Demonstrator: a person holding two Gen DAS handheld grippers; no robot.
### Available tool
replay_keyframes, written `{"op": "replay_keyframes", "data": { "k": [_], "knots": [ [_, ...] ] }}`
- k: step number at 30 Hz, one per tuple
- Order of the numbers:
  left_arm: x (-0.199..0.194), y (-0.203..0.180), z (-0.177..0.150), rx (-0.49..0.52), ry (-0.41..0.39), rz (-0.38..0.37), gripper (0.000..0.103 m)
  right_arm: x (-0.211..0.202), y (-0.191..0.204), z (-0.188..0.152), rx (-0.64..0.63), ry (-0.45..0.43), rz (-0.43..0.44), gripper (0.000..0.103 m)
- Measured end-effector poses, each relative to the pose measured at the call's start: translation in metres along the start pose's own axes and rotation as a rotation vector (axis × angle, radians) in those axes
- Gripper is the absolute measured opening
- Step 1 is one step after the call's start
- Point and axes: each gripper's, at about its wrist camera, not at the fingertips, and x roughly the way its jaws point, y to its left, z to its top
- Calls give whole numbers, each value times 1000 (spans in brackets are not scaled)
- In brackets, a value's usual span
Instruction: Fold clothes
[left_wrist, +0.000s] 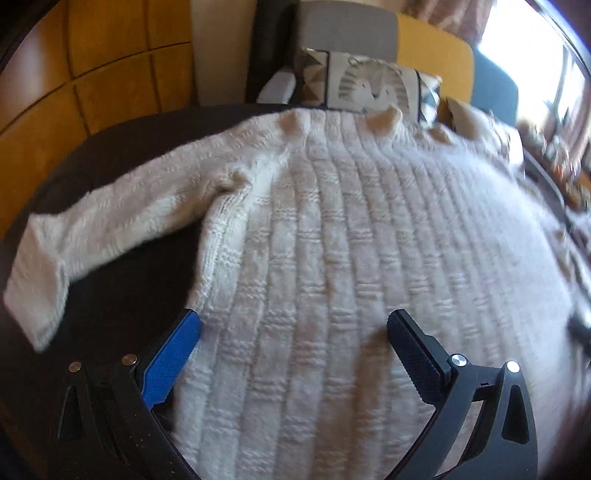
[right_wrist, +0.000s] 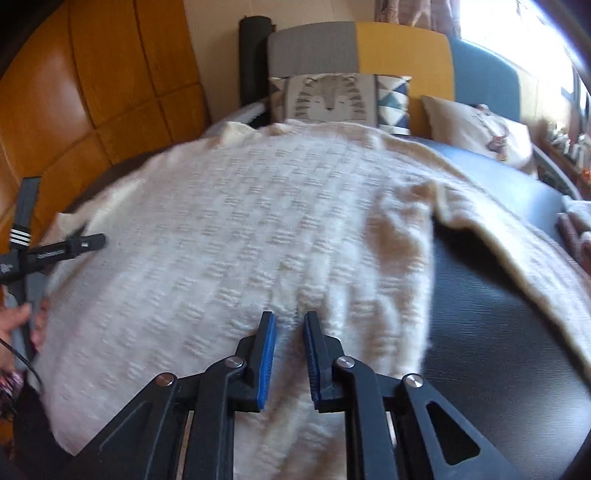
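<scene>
Right gripper (right_wrist: 289, 323): fingers nearly together, clenched on a fold of the sweater's hem.
Left gripper (left_wrist: 293, 323): fingers spread wide over the sweater, released, nothing held.
Sweater (left_wrist: 332, 229): cream knit, spread flat on the dark worktop (right_wrist: 498, 314), one sleeve (left_wrist: 92, 229) stretched out sideways from its body.
Cushion (right_wrist: 325, 98): animal print, just beyond the sweater's far edge.
Hand (right_wrist: 26, 325): beside the sweater's edge, holding the other tool.

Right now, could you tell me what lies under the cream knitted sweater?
The cream knitted sweater lies spread on a dark wood-grain table, which shows bare beside its sleeves. Whatever sits beneath the sweater's body is covered and cannot be seen.
</scene>
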Motion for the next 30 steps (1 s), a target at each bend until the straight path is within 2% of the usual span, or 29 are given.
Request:
{"op": "replay_keyframes", "data": {
  "k": [2, 3, 6, 9, 11, 13, 17, 19, 22, 24, 26, 28, 30],
  "knots": [
    [3, 3, 0, -2, 8, -8, 103, 1, -12, -3, -6, 8, -81, 13],
    [4, 5, 0, -11, 11, -17, 103, 1, -18, -5, 3, -1, -79, 12],
    [6, 6, -3, -23, 9, -23, 103, 1, -35, -9, 85, -34, 15, 12],
    [5, 7, -4, -19, 14, -32, 103, -7, -39, -7, 140, -14, 101, 17],
    [2, 7, -1, -25, 23, -56, 103, -24, -46, -11, 202, -54, 168, 25],
    [-9, 6, -4, -42, -2, -77, 103, -42, -52, -18, 232, -80, 228, 26],
    [-42, -7, -14, -83, -81, -179, 103, -59, -58, -42, 204, 34, 243, 29],
    [-52, -17, -18, -66, -114, -203, 103, -66, -59, -60, 191, 90, 259, 29],
    [-57, -34, -21, 13, -154, -171, 103, -76, -56, -87, 183, 135, 290, 29],
    [-52, -39, -19, 43, -135, -149, 103, -79, -55, -101, 205, 142, 329, 29],
    [-51, -36, -17, 37, -122, -153, 103, -82, -55, -114, 239, 146, 378, 29],
    [-51, -28, -18, 21, -133, -143, 103, -78, -53, -125, 276, 221, 448, 29],
    [-46, -19, -19, 3, -125, -136, 103, -79, -49, -139, 262, 261, 463, 29]
  ]
}}
